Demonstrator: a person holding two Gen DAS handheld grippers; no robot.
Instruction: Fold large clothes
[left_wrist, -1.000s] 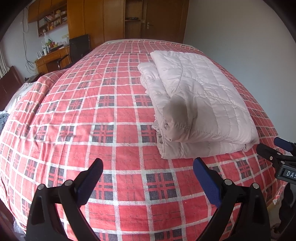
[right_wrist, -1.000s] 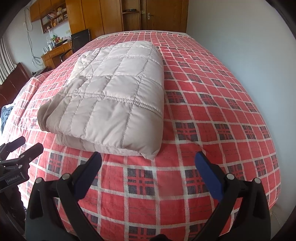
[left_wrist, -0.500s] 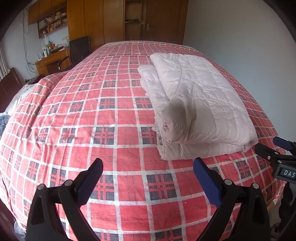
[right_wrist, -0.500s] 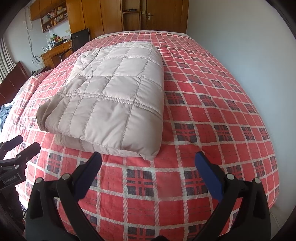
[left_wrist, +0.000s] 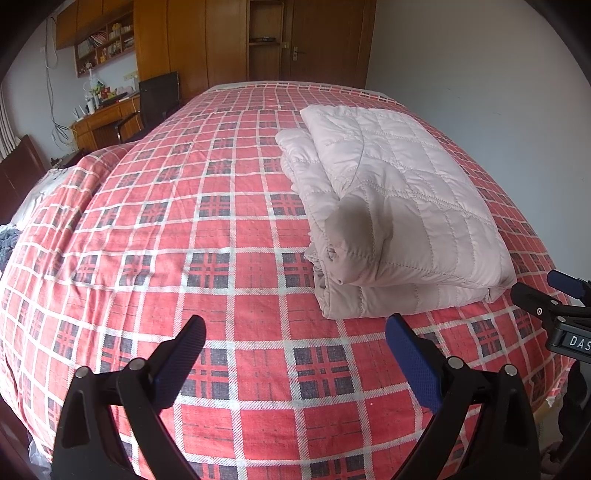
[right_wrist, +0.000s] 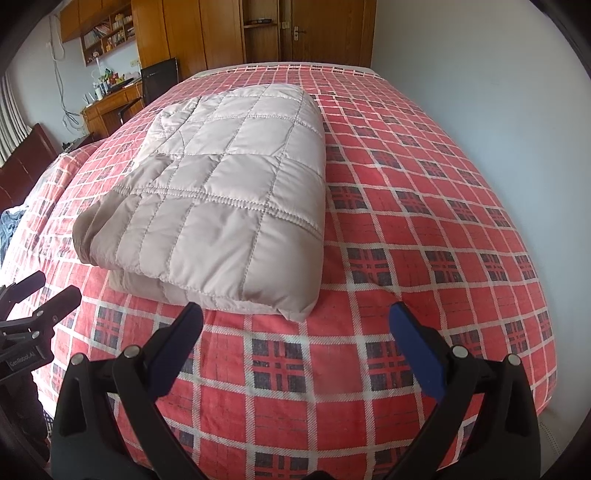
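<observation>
A pale pink quilted garment (left_wrist: 399, 210) lies folded into a thick rectangle on the red plaid bed (left_wrist: 184, 240). In the right wrist view the same folded garment (right_wrist: 229, 192) fills the left middle of the bed (right_wrist: 424, 240). My left gripper (left_wrist: 295, 354) hovers open over the bed's near edge, to the left of and short of the bundle, holding nothing. My right gripper (right_wrist: 295, 332) is open too, just short of the bundle's near right corner, empty. Each gripper shows at the edge of the other's view: the right gripper (left_wrist: 554, 306) and the left gripper (right_wrist: 33, 306).
A white wall (right_wrist: 480, 74) runs along the bed's right side. Wooden wardrobes and a door (left_wrist: 266, 40) stand beyond the far end. A desk with clutter (left_wrist: 107, 114) and a dark chair (left_wrist: 159, 96) sit at far left. A dark headboard (right_wrist: 22, 162) is at left.
Both grippers have drawn back slightly from the folded garment and tilted up a little; the garment has not moved and both stay open.
</observation>
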